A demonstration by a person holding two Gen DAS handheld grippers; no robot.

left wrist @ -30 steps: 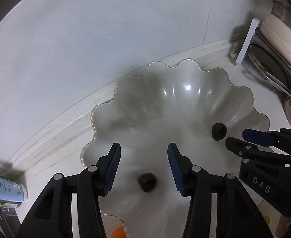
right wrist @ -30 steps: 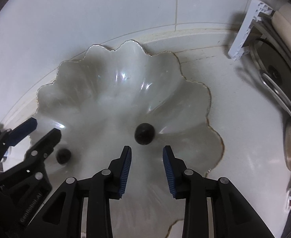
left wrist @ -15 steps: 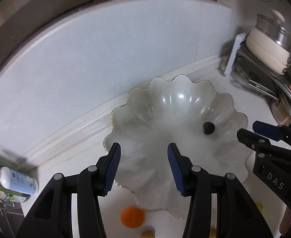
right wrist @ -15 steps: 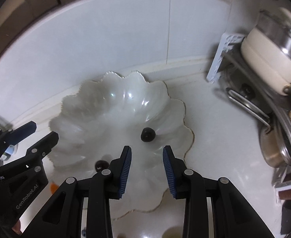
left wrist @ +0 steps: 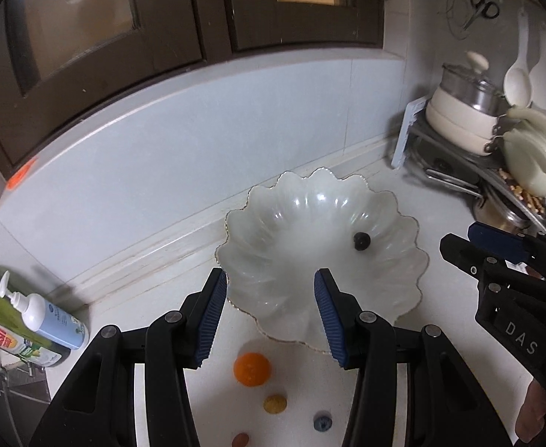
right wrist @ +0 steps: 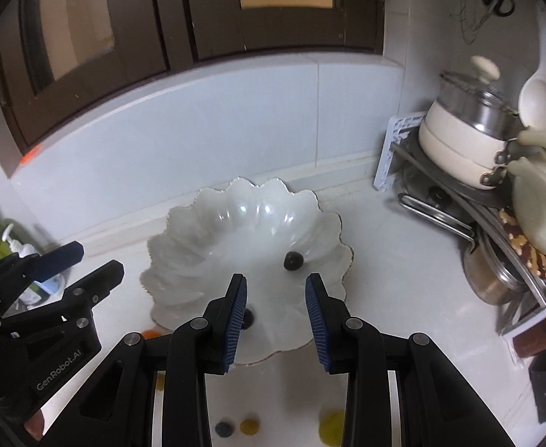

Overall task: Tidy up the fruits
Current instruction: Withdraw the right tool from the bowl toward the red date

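Note:
A white scalloped bowl (left wrist: 295,231) (right wrist: 217,238) stands on the white counter against the wall. One dark round fruit (left wrist: 361,240) (right wrist: 293,260) lies in its right half; a second dark fruit (right wrist: 248,318) peeks out beside my right gripper's left finger. My left gripper (left wrist: 271,316) hangs open and empty above the bowl's near rim. To its right, my right gripper (right wrist: 276,320) (left wrist: 496,253) is open and empty too. On the counter in front lie an orange fruit (left wrist: 252,368), a small yellow one (left wrist: 275,403), a blue berry (left wrist: 322,423) and a yellow-green fruit (right wrist: 331,426).
Soap bottles (left wrist: 45,320) stand at the left by a sink edge. A dish rack with pots and lids (left wrist: 470,119) (right wrist: 459,138) fills the right corner. A tiled backsplash and dark window frames rise behind the bowl.
Both grippers have risen and drawn back from the bowl, still open and empty. The two dark fruits stay in the bowl. Loose fruits on the counter have come into view.

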